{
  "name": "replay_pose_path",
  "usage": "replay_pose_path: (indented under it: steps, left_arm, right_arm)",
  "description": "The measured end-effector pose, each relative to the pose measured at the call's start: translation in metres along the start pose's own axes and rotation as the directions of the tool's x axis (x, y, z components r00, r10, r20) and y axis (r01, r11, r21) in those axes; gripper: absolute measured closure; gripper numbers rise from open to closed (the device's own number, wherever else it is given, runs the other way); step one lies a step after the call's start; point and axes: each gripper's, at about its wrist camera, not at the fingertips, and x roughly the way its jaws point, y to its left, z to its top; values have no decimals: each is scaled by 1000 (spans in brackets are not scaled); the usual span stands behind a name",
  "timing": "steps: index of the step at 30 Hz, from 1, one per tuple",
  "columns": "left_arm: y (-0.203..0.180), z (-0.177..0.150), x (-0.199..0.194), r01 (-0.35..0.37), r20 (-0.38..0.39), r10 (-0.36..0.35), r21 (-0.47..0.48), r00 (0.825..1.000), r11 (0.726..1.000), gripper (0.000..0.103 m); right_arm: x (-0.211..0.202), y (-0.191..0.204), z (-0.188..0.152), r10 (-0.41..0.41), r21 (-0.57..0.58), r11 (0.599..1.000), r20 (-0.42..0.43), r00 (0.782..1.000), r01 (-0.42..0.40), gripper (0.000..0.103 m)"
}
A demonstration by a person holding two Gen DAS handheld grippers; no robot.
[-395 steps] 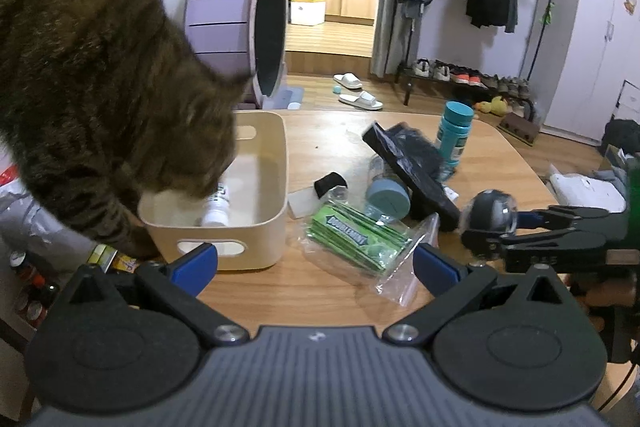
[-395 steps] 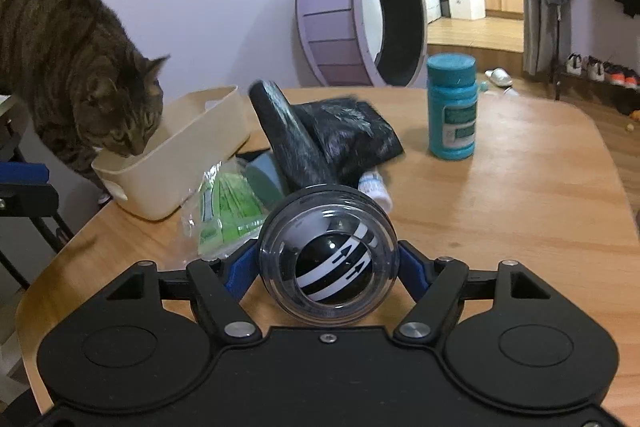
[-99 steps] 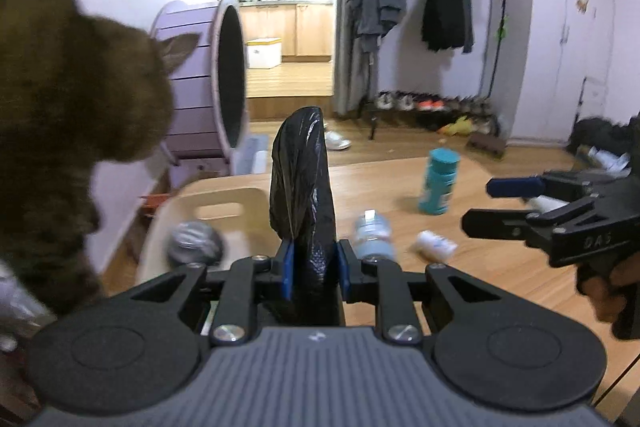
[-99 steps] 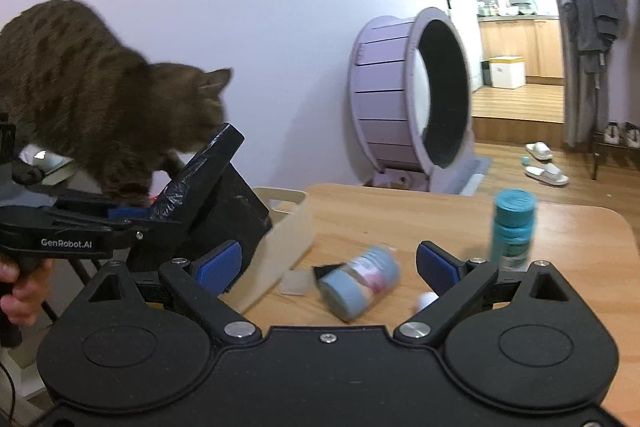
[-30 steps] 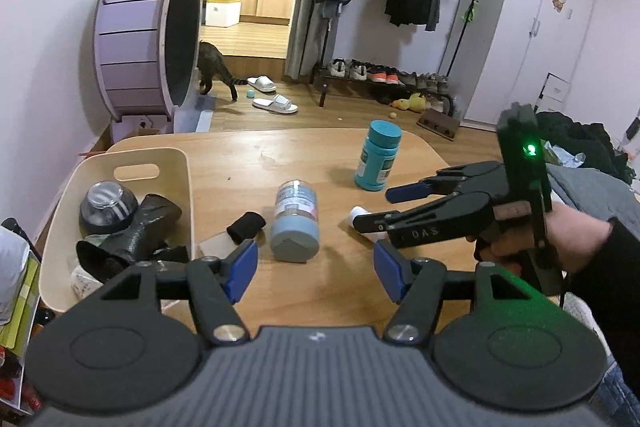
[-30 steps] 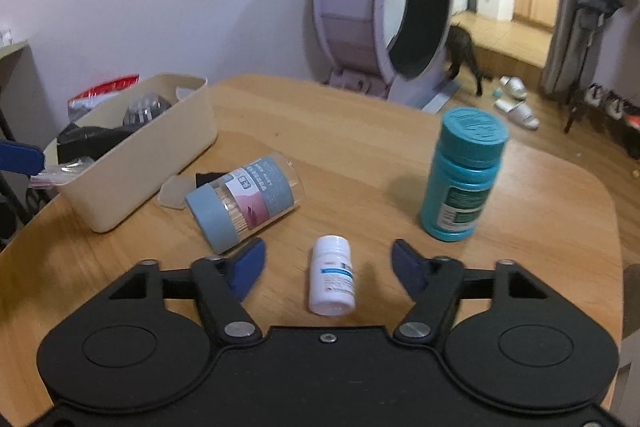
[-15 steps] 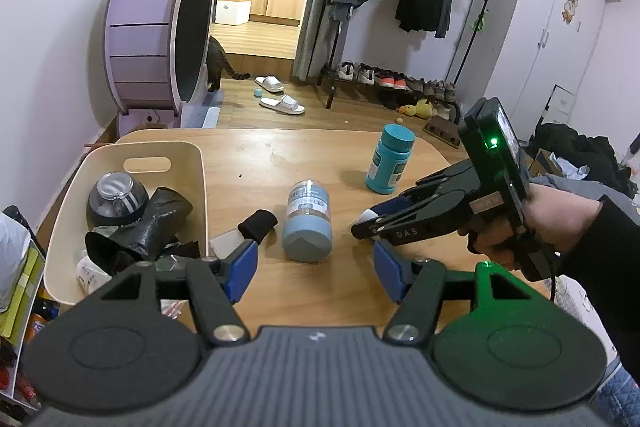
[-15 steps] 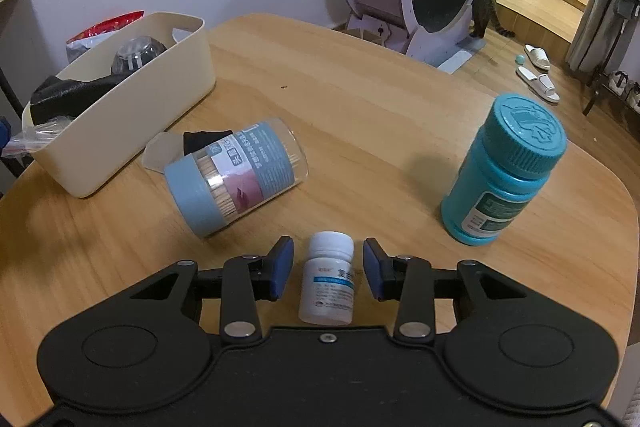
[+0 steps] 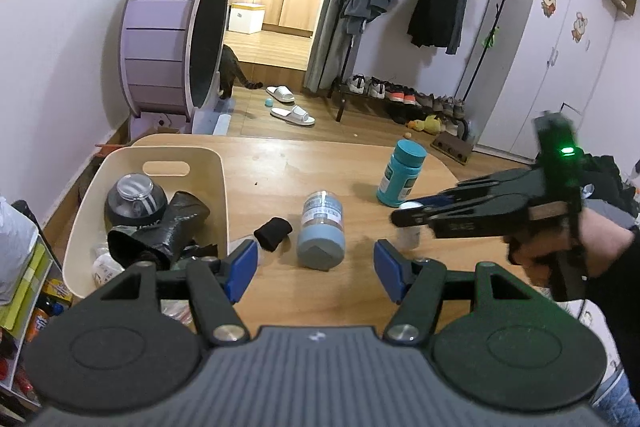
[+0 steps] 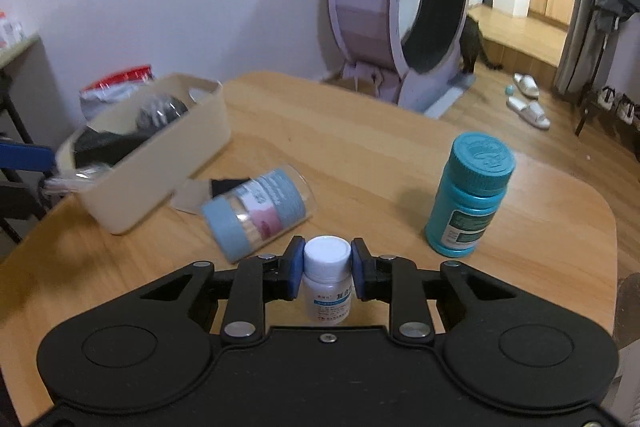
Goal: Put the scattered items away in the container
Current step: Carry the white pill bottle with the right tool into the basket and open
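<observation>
My right gripper (image 10: 325, 273) is shut on a small white pill bottle (image 10: 328, 279) and holds it upright just above the table; it also shows in the left wrist view (image 9: 408, 217). My left gripper (image 9: 311, 269) is open and empty, just in front of a toothpick jar with a blue lid (image 9: 322, 235) lying on its side. A teal bottle (image 9: 401, 174) stands upright further back. A small black item (image 9: 274, 233) lies beside the cream bin (image 9: 222, 195). The bin holds a gyro ball (image 9: 134, 201) and a black bag roll (image 9: 172, 227).
The wooden table (image 9: 280, 163) ends close to the bin's left side. A purple cat wheel (image 9: 172, 43) stands on the floor behind, with a cat (image 9: 230, 71) beside it. A shelf with bottles (image 9: 24, 291) is at the left.
My right gripper has closed on the white pill bottle and lifted it upright. The left gripper has edged slightly forward and stays open.
</observation>
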Motion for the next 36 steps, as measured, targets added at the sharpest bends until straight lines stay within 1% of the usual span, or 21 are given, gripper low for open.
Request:
replay_pose_path:
  steps: [4, 8, 13, 18, 20, 24, 28, 32, 36]
  left_arm:
    - [2, 0, -6, -7, 13, 7, -11, 1000, 1000, 40]
    - [7, 0, -16, -64, 31, 64, 8, 997, 998, 40]
    - [24, 4, -30, -123, 46, 123, -10, 991, 992, 40]
    - [48, 7, -42, -160, 56, 162, -43, 985, 986, 40]
    - [55, 8, -45, -167, 60, 170, -53, 984, 985, 40]
    - [69, 9, -47, -173, 65, 178, -75, 982, 982, 40]
    - [79, 9, -43, -169, 64, 175, -91, 982, 981, 40]
    - [85, 7, -36, -159, 56, 165, -107, 985, 982, 40]
    - [89, 6, -32, -153, 52, 160, -113, 986, 982, 40]
  right_arm:
    - [-22, 6, 1, 18, 16, 1000, 74, 997, -19, 78]
    - [-33, 20, 15, 40, -11, 999, 124, 991, -39, 78]
    - [-33, 43, 42, 91, -49, 995, 180, 980, -83, 78]
    - [-9, 66, 69, 148, -77, 988, 202, 968, -134, 78]
    - [4, 75, 78, 169, -83, 984, 211, 963, -155, 78]
    - [34, 91, 94, 194, -95, 980, 210, 958, -177, 78]
    - [65, 98, 102, 196, -84, 980, 198, 960, -183, 78]
    - [89, 98, 106, 180, -66, 983, 188, 965, -171, 78]
    - [105, 101, 106, 171, -83, 984, 172, 970, -159, 78]
